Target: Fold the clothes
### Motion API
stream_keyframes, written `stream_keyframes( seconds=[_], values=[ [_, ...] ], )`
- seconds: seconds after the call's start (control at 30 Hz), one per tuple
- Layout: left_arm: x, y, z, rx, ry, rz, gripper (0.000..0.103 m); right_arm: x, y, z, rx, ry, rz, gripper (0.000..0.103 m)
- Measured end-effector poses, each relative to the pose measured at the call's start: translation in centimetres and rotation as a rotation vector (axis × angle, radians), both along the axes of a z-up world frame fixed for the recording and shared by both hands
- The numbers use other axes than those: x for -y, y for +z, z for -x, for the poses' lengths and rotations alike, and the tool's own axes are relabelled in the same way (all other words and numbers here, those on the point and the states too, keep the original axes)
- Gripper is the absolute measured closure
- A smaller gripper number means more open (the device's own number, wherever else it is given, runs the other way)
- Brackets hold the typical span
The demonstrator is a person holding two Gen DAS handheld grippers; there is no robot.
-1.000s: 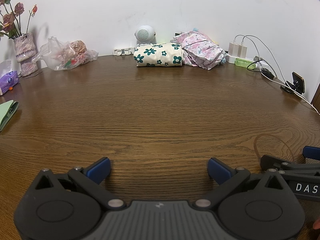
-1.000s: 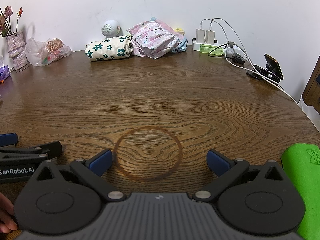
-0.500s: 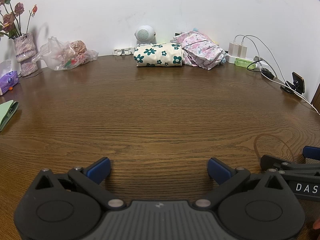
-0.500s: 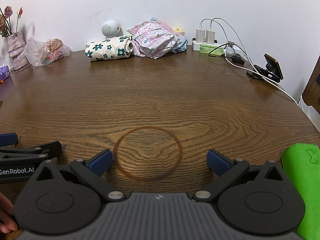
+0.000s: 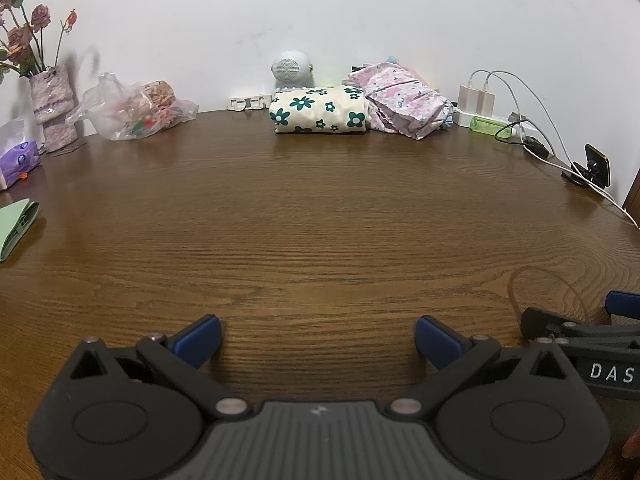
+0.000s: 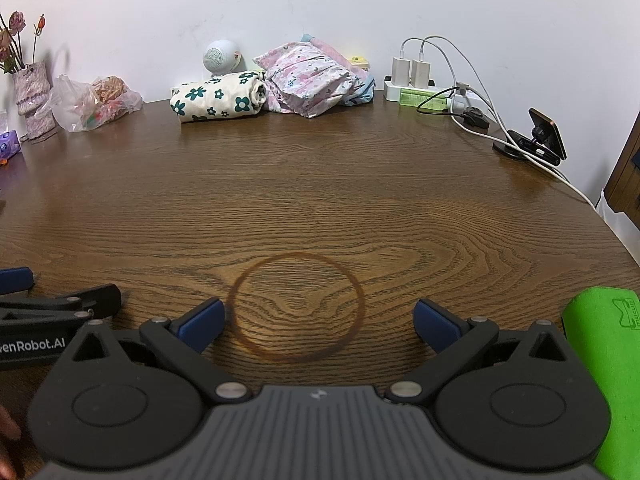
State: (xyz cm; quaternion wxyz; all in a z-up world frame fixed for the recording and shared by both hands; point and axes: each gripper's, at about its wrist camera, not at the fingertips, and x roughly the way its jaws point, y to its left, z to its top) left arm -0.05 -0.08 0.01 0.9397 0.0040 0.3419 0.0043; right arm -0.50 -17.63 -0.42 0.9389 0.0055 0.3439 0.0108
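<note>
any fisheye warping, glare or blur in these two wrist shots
Left wrist view: the table edge bows strongly, corners vignette dark, the vase casts a soft wall shadow. Right wrist view: same bowing, mild sheen near the phone stand; both views sharp.

Dark brown wood-grain table, darker ring stain on it. Behind stain, by white wall: cream folded cloth with teal flowers, pink floral folded cloth right of it. Bright green pad right of stain. Blue fingertips on black right gripper.
</note>
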Motion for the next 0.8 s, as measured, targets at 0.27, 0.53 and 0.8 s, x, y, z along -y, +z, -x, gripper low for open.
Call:
stream_keyframes(
  seconds=[0.27, 0.53, 0.8],
  values=[
    [-0.9, 1.4, -1.3, -0.002, -0.08, 0.096, 0.002, 0.5, 0.6, -0.4, -0.051, 0.04, -0.027, 0.0],
    [-2.0, 7.6, -16.0, 0.109, -0.203, 0.258, 0.001, 7.2, 6.7, -13.5, 0.027, 0.095, -0.371, 0.0],
    [-0.2, 9.9, -40.8, -0.049, -0.201, 0.167, 0.019, 9.2, 4.0, -31.3, -0.064, -0.024, -0.623, 0.016]
  ],
)
